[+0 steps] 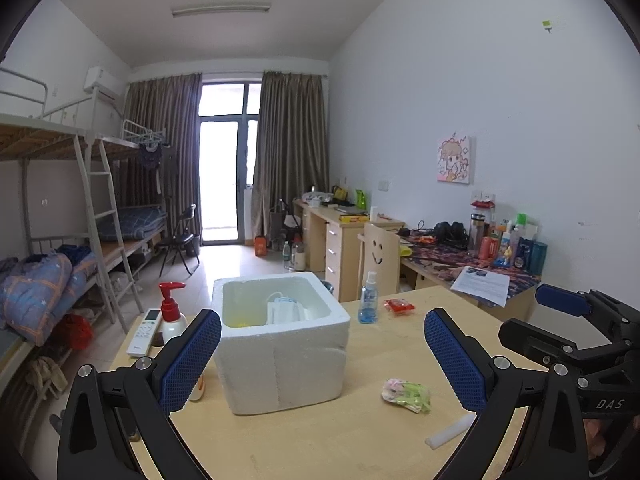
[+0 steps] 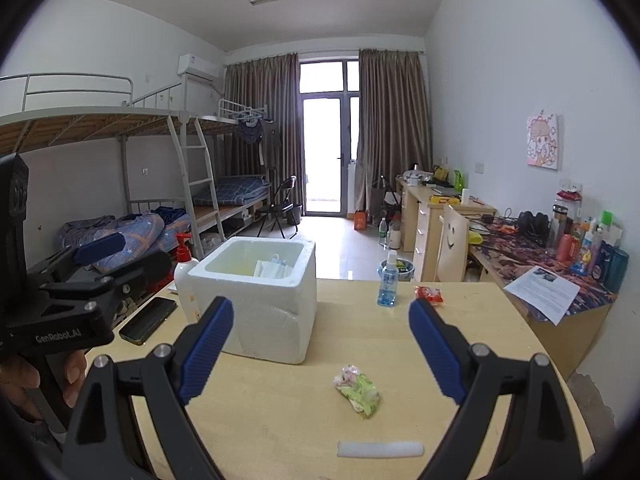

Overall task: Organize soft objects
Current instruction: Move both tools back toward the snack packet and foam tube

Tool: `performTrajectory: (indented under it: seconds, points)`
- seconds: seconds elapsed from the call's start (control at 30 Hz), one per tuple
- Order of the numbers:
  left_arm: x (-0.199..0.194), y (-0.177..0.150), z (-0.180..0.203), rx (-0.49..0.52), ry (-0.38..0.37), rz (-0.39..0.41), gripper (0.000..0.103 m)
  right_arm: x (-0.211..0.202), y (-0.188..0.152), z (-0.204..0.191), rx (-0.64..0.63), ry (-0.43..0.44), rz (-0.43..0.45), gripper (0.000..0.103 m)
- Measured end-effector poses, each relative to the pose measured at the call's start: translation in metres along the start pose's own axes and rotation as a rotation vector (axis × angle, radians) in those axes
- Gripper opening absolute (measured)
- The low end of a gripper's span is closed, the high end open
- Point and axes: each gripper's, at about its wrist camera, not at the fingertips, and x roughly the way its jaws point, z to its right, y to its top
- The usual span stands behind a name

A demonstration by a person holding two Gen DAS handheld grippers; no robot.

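Pale wood desk [image 2: 460, 320] carries the open-topped white foam box [image 2: 256, 304] far left, ready as a bin with masks [image 2: 274, 269] already inside, the crumpled green wrapper [image 2: 358, 390] waits near centre, and both grippers' fingers [image 2: 210, 344] hang released, empty.

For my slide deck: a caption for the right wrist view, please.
Open right gripper faces a foam box holding face masks; a crumpled packet lies on the table.

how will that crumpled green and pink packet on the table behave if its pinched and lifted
The crumpled green and pink packet looks like thin wrinkled film, so it will probably squash and flop rather than hold shape. It seems light, likely sliding on the smooth table if nudged. Lying flat, it should not roll.
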Motion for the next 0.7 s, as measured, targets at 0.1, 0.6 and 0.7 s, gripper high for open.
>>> performTrajectory:
  seconds: [0.1,0.6,0.7]
  points:
    - [-0.008,-0.003,0.005,-0.003,-0.008,0.002,0.102,-0.009,-0.003,0.0,-0.003,-0.009,0.008,0.092]
    - [-0.027,-0.033,0.025,0.009,-0.035,-0.009,0.102,-0.024,-0.028,0.005,0.018,-0.007,0.014,0.1]
    - [-0.032,-0.039,0.023,0.025,-0.048,-0.008,0.102,-0.023,-0.032,0.002,0.036,-0.019,0.015,0.1]
